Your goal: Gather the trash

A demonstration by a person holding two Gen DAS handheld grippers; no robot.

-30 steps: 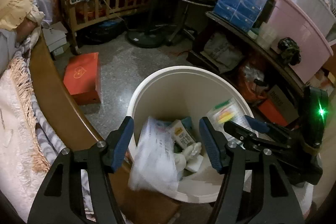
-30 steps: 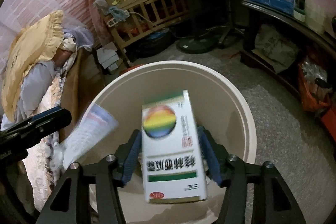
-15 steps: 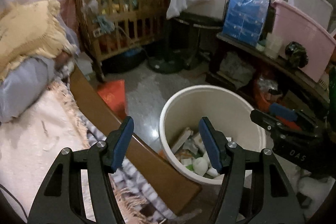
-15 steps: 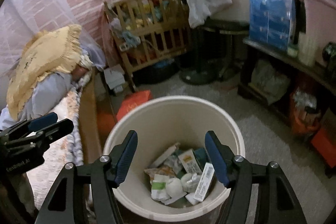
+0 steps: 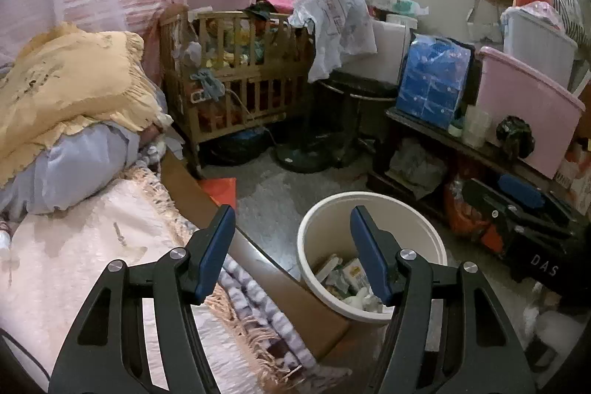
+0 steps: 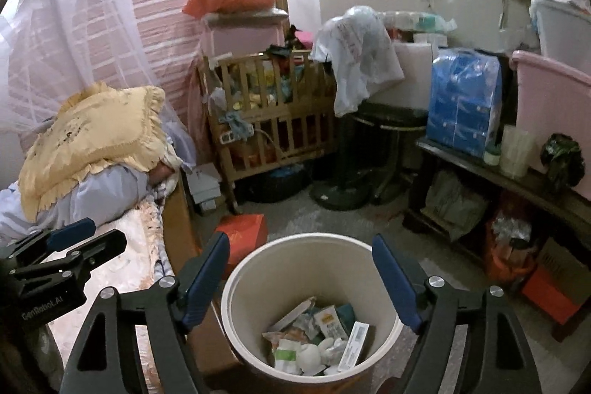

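A cream round trash bin (image 6: 258, 268) stands on the floor beside the bed; it also shows in the left wrist view (image 5: 325, 209). Inside lie boxes, wrappers and crumpled paper (image 6: 317, 338), with the same trash low in the left wrist view (image 5: 347, 283). My right gripper (image 6: 301, 268) is open and empty, raised above the bin. My left gripper (image 5: 291, 242) is open and empty, above the bed's edge, left of the bin. The left gripper also appears at the left of the right wrist view (image 6: 70, 246), and the right gripper shows at the right of the left wrist view (image 5: 517, 205).
A bed (image 5: 74, 246) with a yellow pillow (image 5: 66, 84) is on the left, its wooden rail (image 5: 258, 261) against the bin. A wooden crib (image 6: 273, 120), a red box (image 6: 243, 235) on the floor, and a low shelf with a pink tub (image 5: 528, 106) ring the floor.
Both grippers let their trash fall into the bin, opened and rose up and back. The rainbow-printed box left my right gripper; the white wrapper left my left.
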